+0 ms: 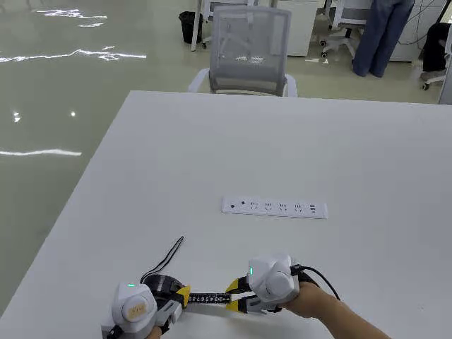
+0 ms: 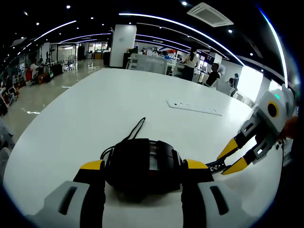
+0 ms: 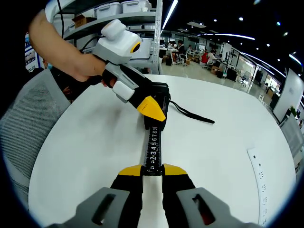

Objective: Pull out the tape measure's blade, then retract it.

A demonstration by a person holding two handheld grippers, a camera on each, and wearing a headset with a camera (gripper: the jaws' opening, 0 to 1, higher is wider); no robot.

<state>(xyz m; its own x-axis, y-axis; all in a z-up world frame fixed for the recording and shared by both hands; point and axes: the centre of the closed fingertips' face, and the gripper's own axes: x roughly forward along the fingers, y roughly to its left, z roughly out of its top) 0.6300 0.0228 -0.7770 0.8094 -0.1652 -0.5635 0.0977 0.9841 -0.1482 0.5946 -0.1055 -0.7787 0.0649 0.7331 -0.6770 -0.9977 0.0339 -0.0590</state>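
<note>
**Blade runs straight from one gripper to the other, along the bench's near edge**

The tape measure (image 2: 142, 164) sits on the bench (image 1: 212, 155) close to its near edge, toward the near-left corner. The left gripper (image 1: 180, 296) has its jaws pressed against the tape measure's two sides, pinning it to the bench. A short length of blade (image 3: 153, 147) comes out of it and runs rightward, roughly in line with that near edge. The right gripper (image 3: 153, 170) pinches the blade's free end between its closed yellow tips.

So the tape measure lies directly left of the right gripper, and the blade's long axis points straight at it. The two grippers face each other along one line. Whichever way the blade travels next — further out or back in — the move is likely to be a slide of the right gripper along that line, away from the tape measure toward the bench's right side or back toward it. Drifting off the line would probably bend or twist the blade.

A black strap (image 3: 192, 115) trails from the tape measure toward the middle of the bench. A power strip (image 1: 274, 207) lies further in, well apart from the blade's path.
</note>
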